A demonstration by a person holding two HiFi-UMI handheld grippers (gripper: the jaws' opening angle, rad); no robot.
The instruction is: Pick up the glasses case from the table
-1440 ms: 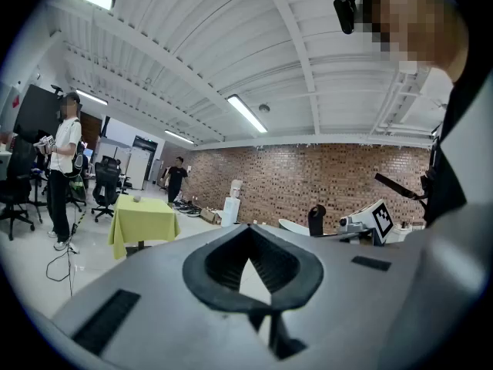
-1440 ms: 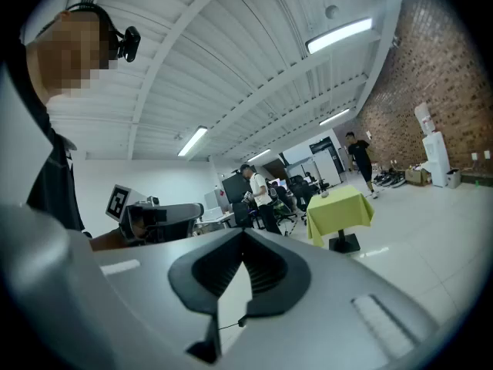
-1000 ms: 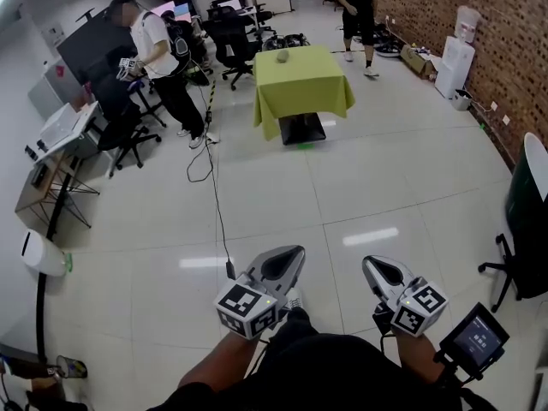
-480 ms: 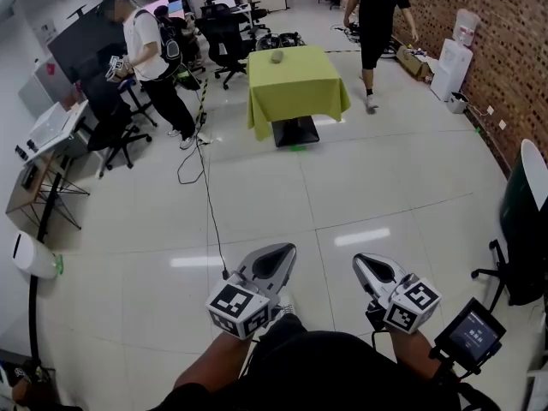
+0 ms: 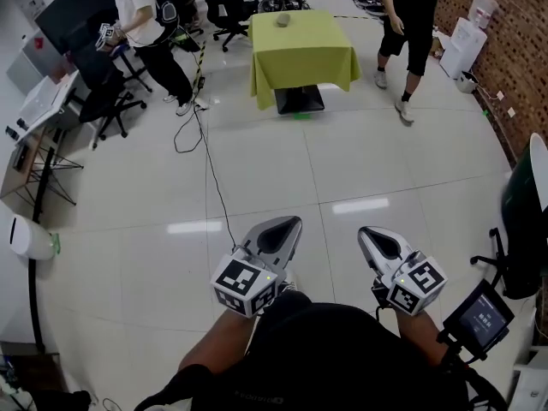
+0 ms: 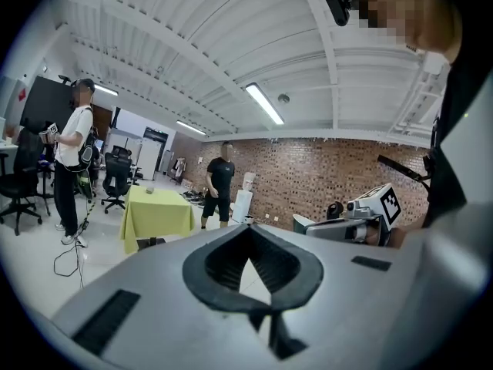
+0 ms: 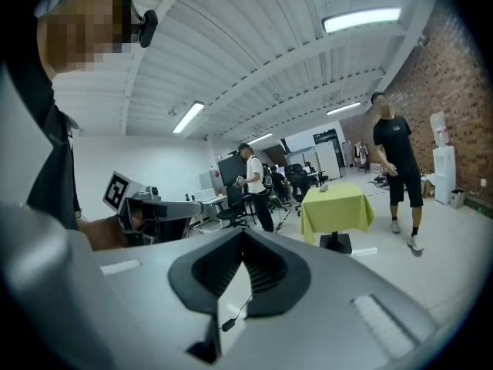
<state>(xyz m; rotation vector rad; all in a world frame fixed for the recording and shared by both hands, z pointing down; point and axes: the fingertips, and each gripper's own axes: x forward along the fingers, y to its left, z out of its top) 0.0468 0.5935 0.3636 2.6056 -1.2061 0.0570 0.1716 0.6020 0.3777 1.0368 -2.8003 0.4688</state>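
The glasses case (image 5: pixel 282 20) is a small grey lump on a table draped in a yellow-green cloth (image 5: pixel 304 54), far across the room at the top of the head view. The left gripper view shows the same table (image 6: pixel 158 213) small and distant, and so does the right gripper view (image 7: pixel 337 205). My left gripper (image 5: pixel 287 228) and right gripper (image 5: pixel 370 237) are held close to my body, side by side, pointing toward the table. Both are shut with nothing between the jaws. The shut left gripper (image 6: pixel 248 230) and the shut right gripper (image 7: pixel 243 236) fill the lower half of their own views.
A person in black (image 5: pixel 411 24) walks just right of the table. A person in a white shirt (image 5: pixel 141 15) stands at its left among office chairs. A cable (image 5: pixel 210 169) trails over the tiled floor. Desks (image 5: pixel 43 118) line the left; a dark chair (image 5: pixel 522 221) stands right.
The table has drawn nearer in the head view as I move toward it with both grippers. The person in black has walked round to the table's right, toward me.
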